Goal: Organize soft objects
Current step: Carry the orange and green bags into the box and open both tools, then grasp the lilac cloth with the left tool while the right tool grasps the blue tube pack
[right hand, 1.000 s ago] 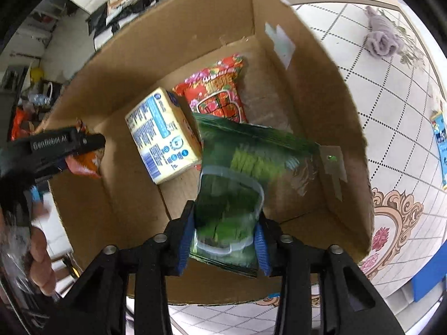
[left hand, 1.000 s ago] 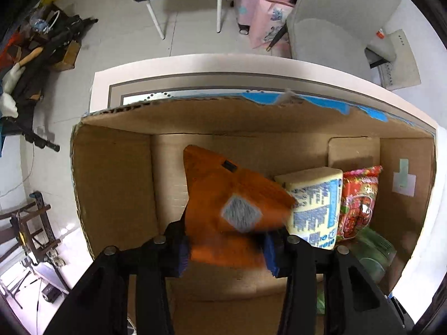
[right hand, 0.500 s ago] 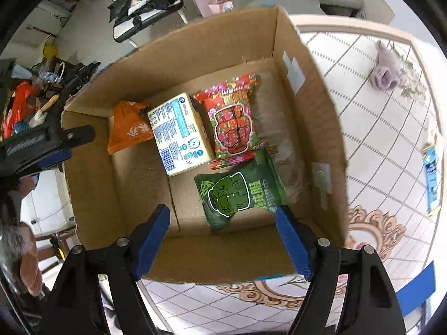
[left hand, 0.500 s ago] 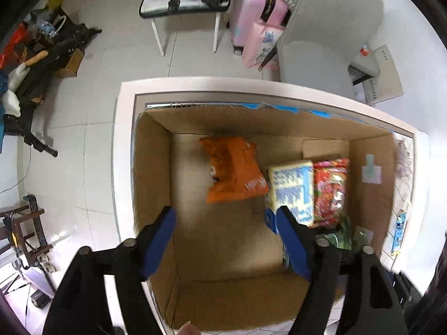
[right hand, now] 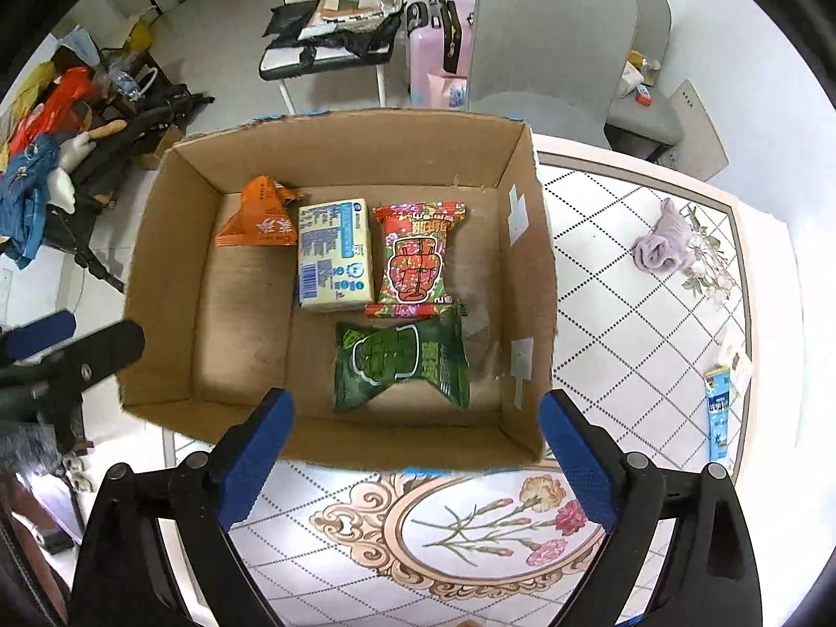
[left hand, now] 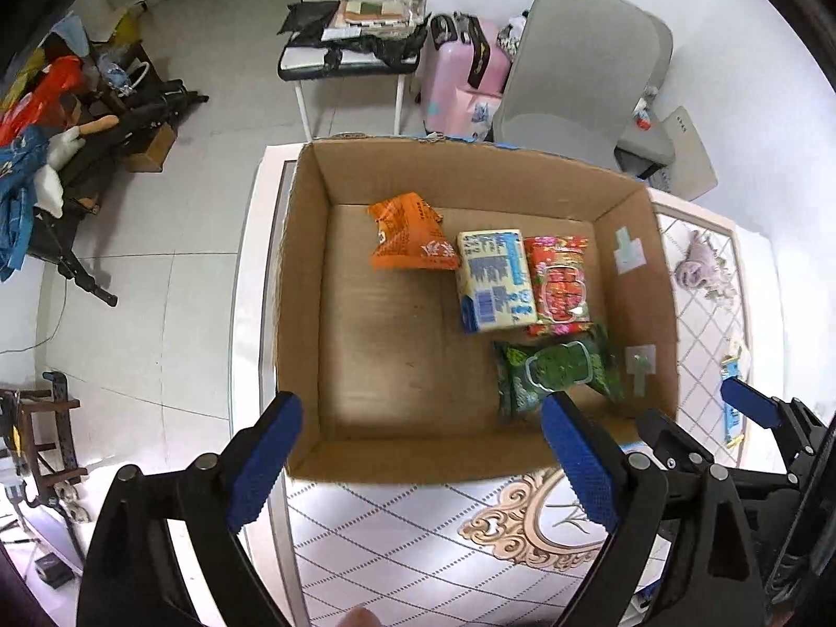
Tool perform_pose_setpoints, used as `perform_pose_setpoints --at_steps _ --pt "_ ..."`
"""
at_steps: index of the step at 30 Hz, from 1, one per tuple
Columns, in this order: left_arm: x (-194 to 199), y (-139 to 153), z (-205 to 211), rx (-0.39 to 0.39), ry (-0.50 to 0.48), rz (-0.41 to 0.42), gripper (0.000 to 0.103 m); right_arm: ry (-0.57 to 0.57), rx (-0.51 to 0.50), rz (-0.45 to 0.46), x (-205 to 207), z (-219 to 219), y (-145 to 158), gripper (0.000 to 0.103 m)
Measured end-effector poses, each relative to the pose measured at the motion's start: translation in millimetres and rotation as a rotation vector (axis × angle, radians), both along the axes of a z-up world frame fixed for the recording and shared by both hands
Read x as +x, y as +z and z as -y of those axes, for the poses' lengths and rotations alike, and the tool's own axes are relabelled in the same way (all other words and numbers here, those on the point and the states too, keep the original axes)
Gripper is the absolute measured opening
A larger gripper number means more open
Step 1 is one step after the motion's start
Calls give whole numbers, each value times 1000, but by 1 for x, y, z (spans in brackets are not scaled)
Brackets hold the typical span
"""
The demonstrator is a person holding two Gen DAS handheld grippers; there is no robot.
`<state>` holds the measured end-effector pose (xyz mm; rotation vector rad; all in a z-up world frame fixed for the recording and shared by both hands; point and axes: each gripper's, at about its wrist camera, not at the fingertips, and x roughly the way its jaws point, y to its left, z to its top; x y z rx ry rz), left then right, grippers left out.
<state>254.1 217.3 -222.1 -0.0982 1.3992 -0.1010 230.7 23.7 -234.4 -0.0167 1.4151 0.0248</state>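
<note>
While four soft packets are lying in the cardboard box (right hand: 334, 444), the left gripper (left hand: 423, 449) and right gripper (right hand: 418, 441) are hovering above, jaws opening, gripping nothing.

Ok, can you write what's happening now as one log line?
left gripper: jaws opening, empty | right gripper: jaws opening, empty | brown cardboard box: four packets inside

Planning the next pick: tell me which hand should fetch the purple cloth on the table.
Right. The purple cloth lies beyond the cardboard box, on the right gripper's side. Its jaws are opening, empty. The left gripper sits farther away.
</note>
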Motion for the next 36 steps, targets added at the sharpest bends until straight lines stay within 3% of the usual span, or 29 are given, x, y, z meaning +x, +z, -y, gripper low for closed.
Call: perform_pose_setpoints --at_steps 13,24,29,33,36 --pt "-57 51 6 43 18 111 94 -7 38 97 -53 13 55 97" --pt "-79 87 25 64 16 171 94 -16 110 136 -77 37 85 97" --pt "-80 100 64 79 -21 177 94 -81 193 114 -80 85 85 97" --pt "-70 101 125 124 -101 185 94 -195 161 68 -83 165 67 97" --pt "-52 85 184 131 -188 163 94 -302 121 7 -84 243 40 97"
